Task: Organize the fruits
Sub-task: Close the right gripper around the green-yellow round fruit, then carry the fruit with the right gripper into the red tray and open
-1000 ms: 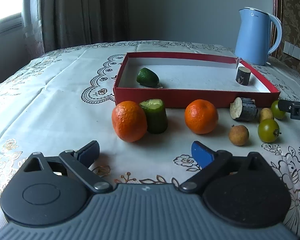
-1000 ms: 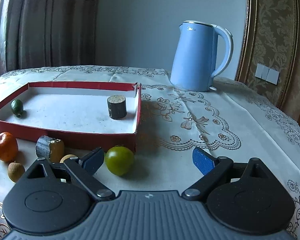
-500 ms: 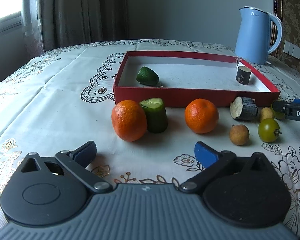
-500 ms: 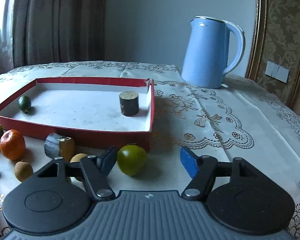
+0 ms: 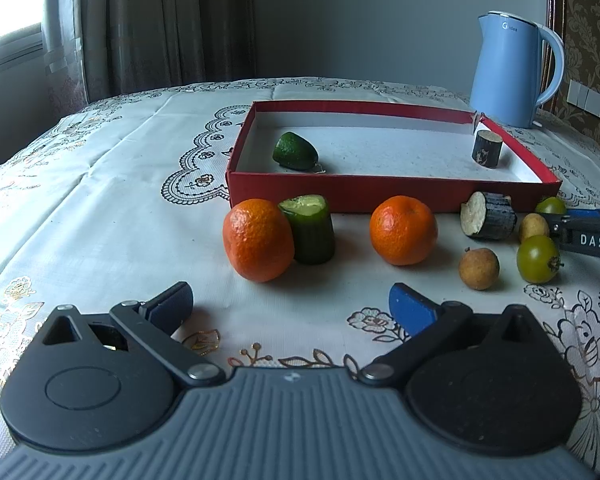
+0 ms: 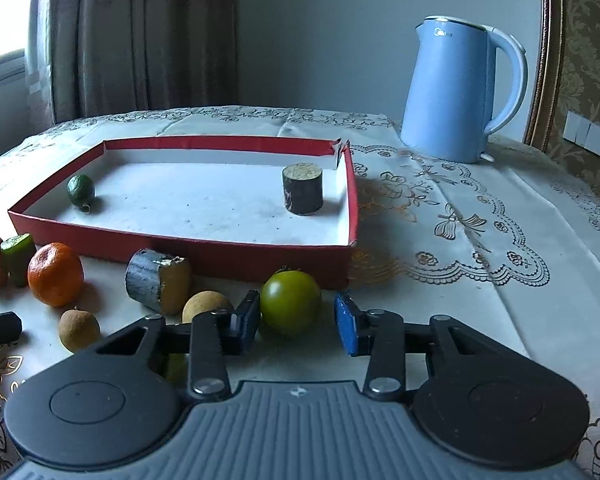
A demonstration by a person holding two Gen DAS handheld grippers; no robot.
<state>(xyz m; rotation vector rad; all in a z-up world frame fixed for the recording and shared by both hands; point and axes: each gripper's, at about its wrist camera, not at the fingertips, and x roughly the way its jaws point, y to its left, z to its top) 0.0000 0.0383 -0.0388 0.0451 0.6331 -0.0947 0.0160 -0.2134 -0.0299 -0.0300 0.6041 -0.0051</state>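
A red tray holds a green fruit piece and a dark cylinder. In front of it lie two oranges, a cucumber stub, a dark cut chunk, brown longans and green tomatoes. My left gripper is open above the cloth, short of the oranges. My right gripper is open, its jaws on either side of a green tomato, a gap still on the right.
A blue kettle stands behind the tray's right corner. The round table carries an embroidered white cloth. Curtains hang behind at the left, and a patterned chair back is at the right.
My right gripper moved forward and left, and its jaws narrowed around the green tomato. My left gripper stayed nearly still and open.
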